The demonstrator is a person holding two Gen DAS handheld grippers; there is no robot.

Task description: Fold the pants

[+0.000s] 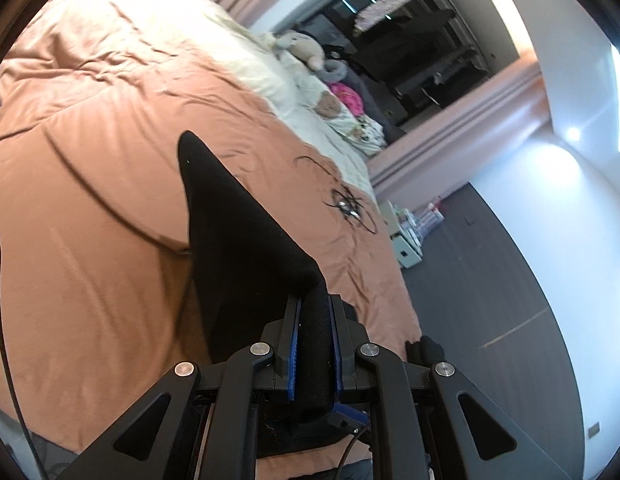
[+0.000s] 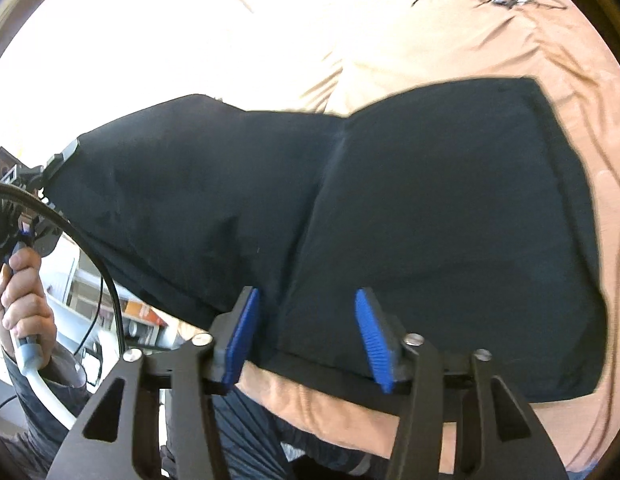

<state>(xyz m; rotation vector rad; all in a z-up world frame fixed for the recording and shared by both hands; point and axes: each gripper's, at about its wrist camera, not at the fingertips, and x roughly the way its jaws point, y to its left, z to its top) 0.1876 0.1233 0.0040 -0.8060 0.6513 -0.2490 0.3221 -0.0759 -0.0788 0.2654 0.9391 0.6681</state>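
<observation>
The black pants lie partly folded on the peach bedspread. Their left part is lifted off the bed. In the left wrist view, my left gripper is shut on a thick bunch of the pants, which hang from it in a taut black sheet. My right gripper is open at the near edge of the pants. Its blue pads stand apart over the cloth without pressing on it. At the left of that view a person's hand holds the other gripper, whose tips are hidden by the cloth.
Plush toys and pale bedding lie at the head of the bed. A dark embroidered pattern marks the bedspread. Dark floor with boxes runs along the bed's right side. A black cable hangs at left.
</observation>
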